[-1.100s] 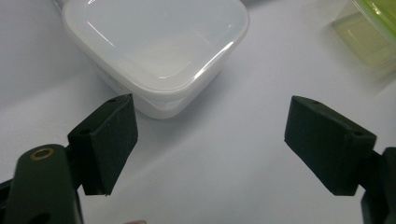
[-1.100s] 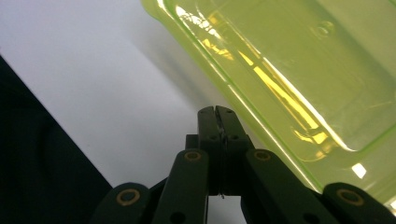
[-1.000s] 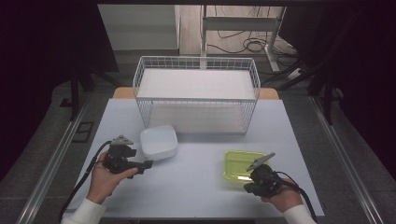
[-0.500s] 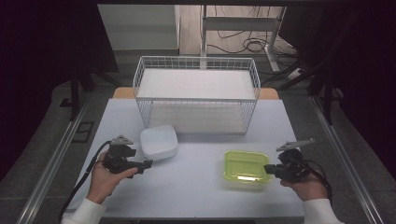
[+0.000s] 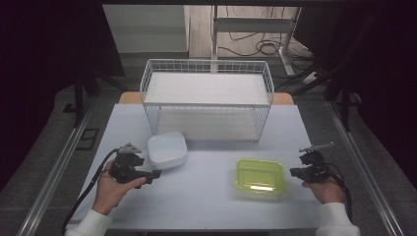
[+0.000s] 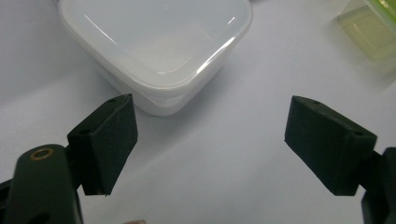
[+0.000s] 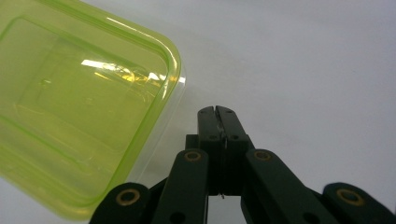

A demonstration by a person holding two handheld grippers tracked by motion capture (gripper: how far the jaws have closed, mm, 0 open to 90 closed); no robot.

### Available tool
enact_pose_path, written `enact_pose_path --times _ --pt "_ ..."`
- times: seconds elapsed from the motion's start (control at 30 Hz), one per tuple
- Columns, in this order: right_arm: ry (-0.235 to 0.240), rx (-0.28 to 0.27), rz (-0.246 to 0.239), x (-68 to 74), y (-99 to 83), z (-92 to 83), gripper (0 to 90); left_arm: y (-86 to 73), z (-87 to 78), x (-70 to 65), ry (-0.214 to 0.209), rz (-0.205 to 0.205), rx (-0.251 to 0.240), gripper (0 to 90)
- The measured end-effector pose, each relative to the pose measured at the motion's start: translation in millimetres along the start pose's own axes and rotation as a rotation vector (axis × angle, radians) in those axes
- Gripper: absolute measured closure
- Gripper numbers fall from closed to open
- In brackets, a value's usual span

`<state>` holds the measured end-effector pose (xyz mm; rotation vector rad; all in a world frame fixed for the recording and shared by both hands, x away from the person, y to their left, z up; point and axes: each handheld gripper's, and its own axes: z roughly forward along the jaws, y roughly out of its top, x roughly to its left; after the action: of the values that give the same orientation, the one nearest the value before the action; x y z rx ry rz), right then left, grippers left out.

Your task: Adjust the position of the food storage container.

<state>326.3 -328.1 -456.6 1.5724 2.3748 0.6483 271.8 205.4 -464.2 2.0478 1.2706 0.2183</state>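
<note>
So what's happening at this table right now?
A person sits at a table with a tool in each hand. The left tool is open, aimed at a white tub just ahead of it. The right tool is shut and empty, beside a green tub. Neither tub is held. A wire basket stands behind them.

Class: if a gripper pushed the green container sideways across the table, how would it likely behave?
The green container looks thin, see-through plastic, so probably light. Its low, wide shape suggests sliding rather than tipping. Its glossy rim may slip between fingers.
</note>
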Motion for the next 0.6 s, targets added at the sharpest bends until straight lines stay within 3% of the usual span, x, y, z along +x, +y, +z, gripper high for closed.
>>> enact_pose_path --times 0.27,0.4,0.6 --pt "0.005 0.030 -0.044 14.8 3.9 11.2 89.0 0.0 -0.8 0.0 -0.004 0.000 -0.002 17.0" --pt "0.032 0.034 -0.057 22.5 4.2 15.0 89.0 0.2 0.7 -0.7 -0.012 0.002 0.002 16.8" --pt "0.085 0.039 -0.103 45.4 7.1 21.5 89.0 0.5 0.8 -1.0 -0.016 -0.006 -0.001 16.8"
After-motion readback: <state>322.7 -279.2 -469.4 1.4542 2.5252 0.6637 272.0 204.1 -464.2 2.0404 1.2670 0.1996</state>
